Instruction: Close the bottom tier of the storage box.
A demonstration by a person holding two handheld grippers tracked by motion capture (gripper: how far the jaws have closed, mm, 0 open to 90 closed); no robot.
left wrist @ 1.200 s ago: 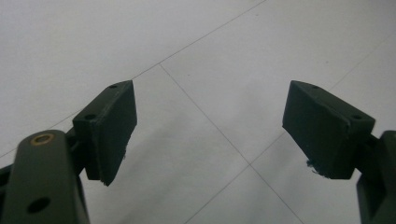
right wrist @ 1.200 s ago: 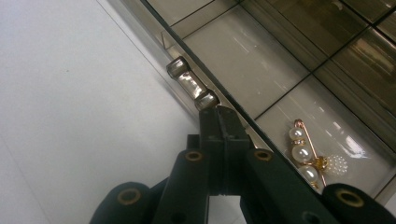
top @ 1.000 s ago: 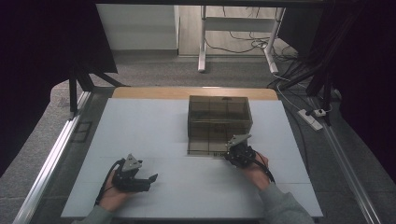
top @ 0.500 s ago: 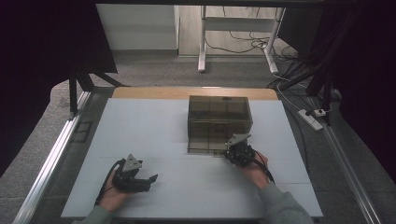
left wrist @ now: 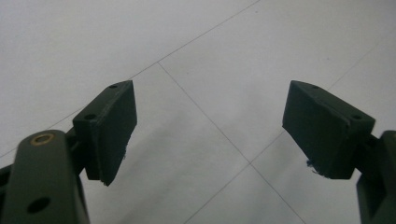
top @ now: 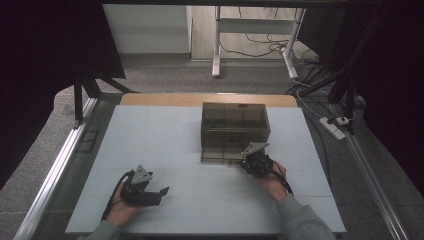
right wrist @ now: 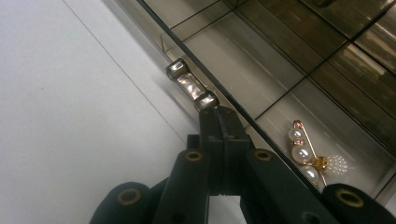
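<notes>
At the left of the high view, the left gripper (top: 161, 191) lies low over the white table (top: 165, 130), held in the person's left hand (top: 120, 212) near the front edge, with its cable looping back toward the wrist. Its 2 black jaws stand spread wide. In the left gripper view, the left gripper (left wrist: 210, 135) has only bare tabletop and thin seam lines between its pads, and it grips nothing.

Toward the middle stands the smoked transparent box (top: 234, 131), a dark see-through case with divided compartments, well apart from the left gripper. Its bottom drawer (right wrist: 327, 116) reaches toward the person's side.

Just right of the drawer's front, the right gripper (top: 248, 161) sits at the box's lower front corner, carried by the right hand (top: 274, 182), whose grey sleeve (top: 302, 222) comes in from the bottom edge. In the right gripper view, the right gripper (right wrist: 219, 112) has its jaws pressed together, tips touching the near end of the small metal handle (right wrist: 191, 86) on the drawer's front wall. Whether the tips pinch anything there, I cannot tell.

Inside the drawer, in the compartment right of the jaws, lies a gold brooch with 3 pearls (right wrist: 310, 156) and a small beaded cluster, flat on the compartment's floor.
</notes>
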